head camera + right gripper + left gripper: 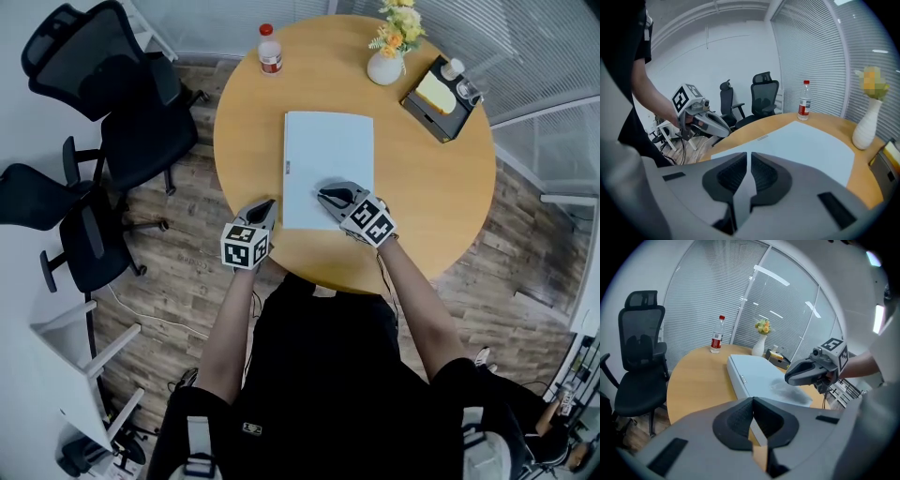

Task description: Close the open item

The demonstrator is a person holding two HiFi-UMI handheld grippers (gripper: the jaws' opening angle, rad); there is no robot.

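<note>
A flat pale blue-grey case (pixel 328 159) lies shut on the round wooden table (pixel 427 192), its lid down flat. My right gripper (pixel 324 195) is over the case's near right corner, its jaws drawn almost together with nothing between them. My left gripper (pixel 268 205) is just off the case's near left corner, above the bare wood, jaws together and empty. In the left gripper view the case (pixel 759 376) stretches ahead and the right gripper (pixel 788 378) hovers over it. From the right gripper view I see the case (pixel 811 145) and the left gripper (pixel 726 133) beyond its edge.
At the table's far side stand a red-capped bottle (pixel 270 49), a white vase of flowers (pixel 386 58) and a dark tray (pixel 437 103) with small items. Black office chairs (pixel 103 84) stand to the left on the wooden floor.
</note>
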